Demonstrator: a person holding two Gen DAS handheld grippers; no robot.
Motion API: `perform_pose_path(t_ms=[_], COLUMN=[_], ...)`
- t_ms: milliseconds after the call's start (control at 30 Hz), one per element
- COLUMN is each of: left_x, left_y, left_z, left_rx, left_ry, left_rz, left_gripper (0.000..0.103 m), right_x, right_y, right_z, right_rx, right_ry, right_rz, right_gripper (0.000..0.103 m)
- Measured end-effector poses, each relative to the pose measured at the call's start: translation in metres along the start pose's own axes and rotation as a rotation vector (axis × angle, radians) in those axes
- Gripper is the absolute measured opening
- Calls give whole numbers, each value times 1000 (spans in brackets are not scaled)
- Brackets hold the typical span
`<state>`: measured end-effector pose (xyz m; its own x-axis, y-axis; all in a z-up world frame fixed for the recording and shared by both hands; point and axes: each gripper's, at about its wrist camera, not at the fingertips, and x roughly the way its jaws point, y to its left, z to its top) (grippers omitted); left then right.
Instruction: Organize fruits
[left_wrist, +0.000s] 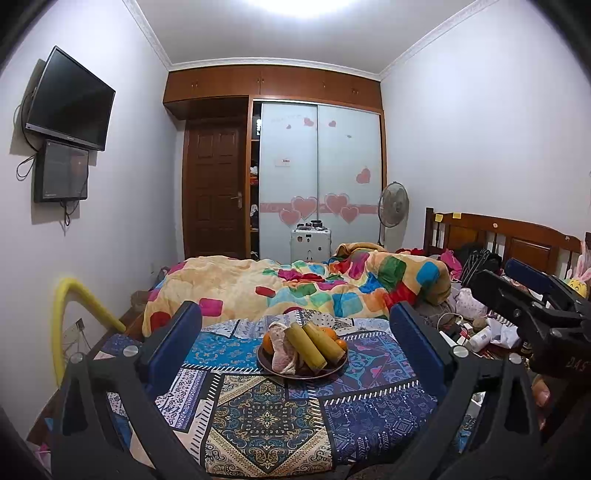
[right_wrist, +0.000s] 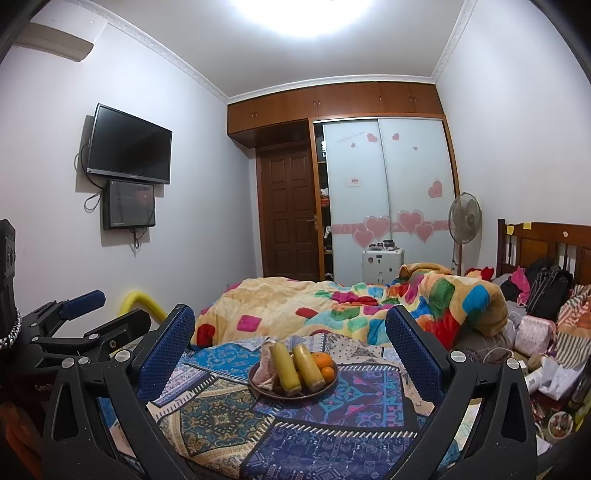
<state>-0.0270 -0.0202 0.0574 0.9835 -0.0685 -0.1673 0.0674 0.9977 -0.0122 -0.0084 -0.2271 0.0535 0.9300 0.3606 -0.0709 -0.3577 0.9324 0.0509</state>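
Note:
A dark round plate (left_wrist: 334, 367) (right_wrist: 255, 384) rests on a patterned blue cloth at the foot of the bed. On it lie two yellow cane-like sticks (left_wrist: 306, 345) (right_wrist: 285, 365), a pale pinkish peeled piece (left_wrist: 281, 350) (right_wrist: 266, 369) and some oranges (left_wrist: 328, 333) (right_wrist: 320, 360). My left gripper (left_wrist: 295, 325) is open, well short of the plate, nothing between its blue pads. My right gripper (right_wrist: 290, 325) is open too, also short of the plate and holding nothing. Each gripper shows in the other's view: the right gripper (left_wrist: 517, 280) at the edge, the left gripper (right_wrist: 107, 306) opposite.
The patterned cloth (left_wrist: 266, 417) covers a surface before a bed with a colourful quilt (left_wrist: 295, 284). Clutter and bags (right_wrist: 535, 332) pile by the wooden headboard (right_wrist: 546, 243) on the right. A yellow foam-padded bar (left_wrist: 62, 314) stands left. Wardrobe, door, fan and wall screens are far behind.

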Motion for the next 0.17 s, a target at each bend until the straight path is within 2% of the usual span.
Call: perform_pose_path(t_ms=[167], left_x=[1], left_y=[1], left_z=[0], left_rx=[-7], left_ry=[3], left_rz=[-2], left_gripper=[103], right_x=[2], right_y=[-1], right_z=[-1], right_rx=[-1], right_ry=[8], right_rz=[1], right_gripper=[103])
